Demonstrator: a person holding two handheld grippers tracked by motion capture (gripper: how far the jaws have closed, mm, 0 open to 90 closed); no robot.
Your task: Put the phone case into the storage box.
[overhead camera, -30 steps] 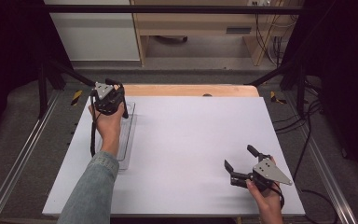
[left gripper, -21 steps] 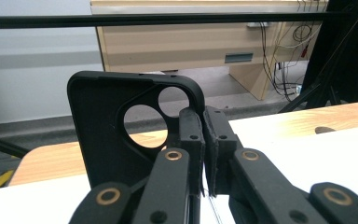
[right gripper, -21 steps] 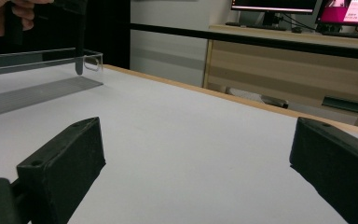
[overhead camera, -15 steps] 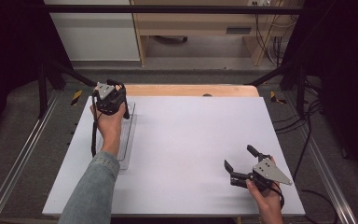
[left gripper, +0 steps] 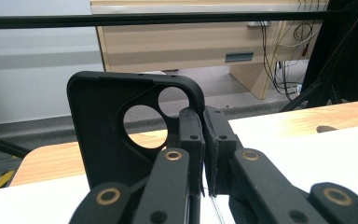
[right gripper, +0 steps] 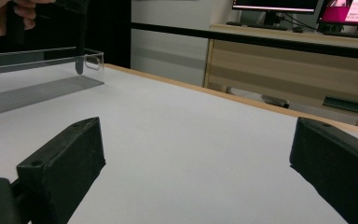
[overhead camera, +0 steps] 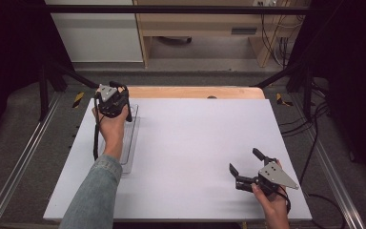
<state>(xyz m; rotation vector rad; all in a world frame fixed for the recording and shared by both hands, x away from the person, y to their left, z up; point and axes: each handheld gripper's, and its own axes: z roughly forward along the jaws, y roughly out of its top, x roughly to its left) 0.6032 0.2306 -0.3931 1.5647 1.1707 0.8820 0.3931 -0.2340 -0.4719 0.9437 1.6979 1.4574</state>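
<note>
While the left gripper [left gripper: 204, 140] clamps the case [left gripper: 107, 135] (upper left, over the tray [overhead camera: 134, 138]), lowering comes next; the right gripper [overhead camera: 248, 164] idles released.

Wide open white worktop [overhead camera: 190, 143] across the middle and far right, flat and bare, so there's free passage from the near right corner all the way to the far edge. The right tongs [overhead camera: 248, 164] sit low at the near right, jaws spread, nothing between them. Over on the left, the clear tray [overhead camera: 132, 138] runs near to far, its low walls a barrier. Above its far end the left tongs [overhead camera: 116, 98] clamp an upright black phone case [left gripper: 116, 135], blocking that corner.
</note>
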